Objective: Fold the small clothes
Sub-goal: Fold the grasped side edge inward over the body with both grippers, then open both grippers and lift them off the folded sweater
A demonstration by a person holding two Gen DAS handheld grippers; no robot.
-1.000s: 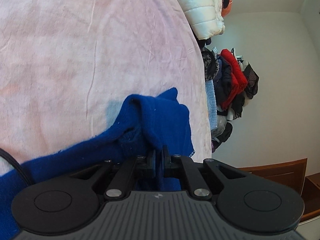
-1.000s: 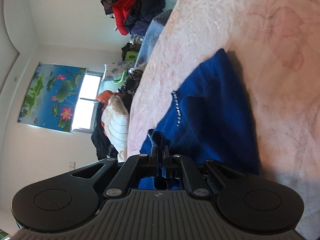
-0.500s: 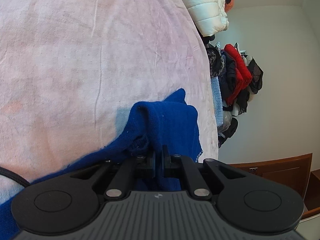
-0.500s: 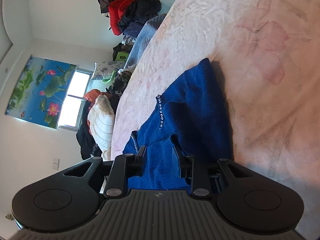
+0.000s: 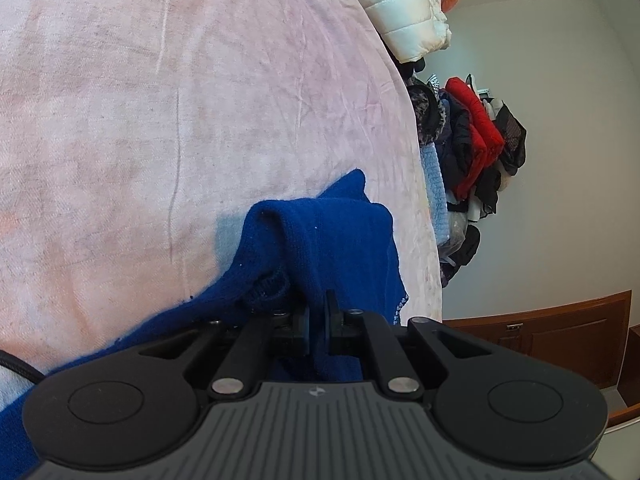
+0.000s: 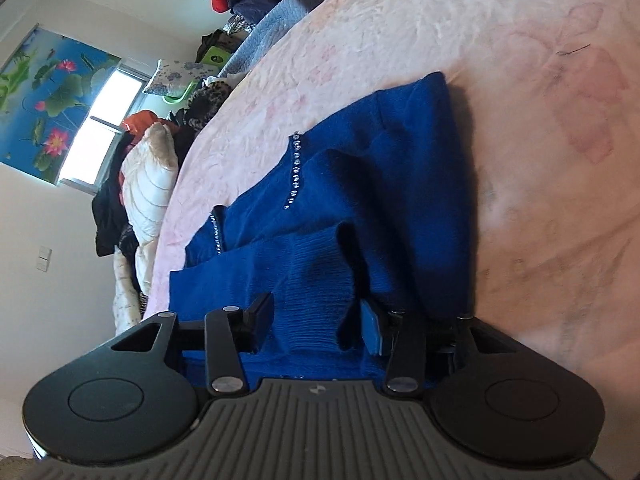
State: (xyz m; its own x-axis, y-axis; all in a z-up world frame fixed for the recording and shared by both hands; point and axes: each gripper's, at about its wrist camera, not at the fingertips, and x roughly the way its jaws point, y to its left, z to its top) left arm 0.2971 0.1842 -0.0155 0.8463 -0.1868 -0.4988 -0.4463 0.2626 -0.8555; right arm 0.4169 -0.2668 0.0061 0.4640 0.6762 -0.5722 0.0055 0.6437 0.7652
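A small blue knit sweater (image 5: pixel 320 240) lies bunched on the pink bed sheet (image 5: pixel 160 120). My left gripper (image 5: pixel 319 320) is shut on a fold of the blue sweater, which rises between its fingers. In the right wrist view the sweater (image 6: pixel 380 200) lies partly folded, with a line of rhinestones (image 6: pixel 295 172) along its front. My right gripper (image 6: pixel 316 316) is open, its fingers spread on either side of a ribbed cuff (image 6: pixel 316 300) without pinching it.
A pile of jackets, white, red and dark, (image 5: pixel 460 120) lines the bed's far edge by the wall. A wooden cabinet (image 5: pixel 560 340) stands at lower right. In the right wrist view a window (image 6: pixel 104 120) and a lotus picture (image 6: pixel 40 96) are on the wall.
My right gripper has opened and let go of the sweater, which now lies on the bed. My left gripper stays shut on its fold and has shifted slightly.
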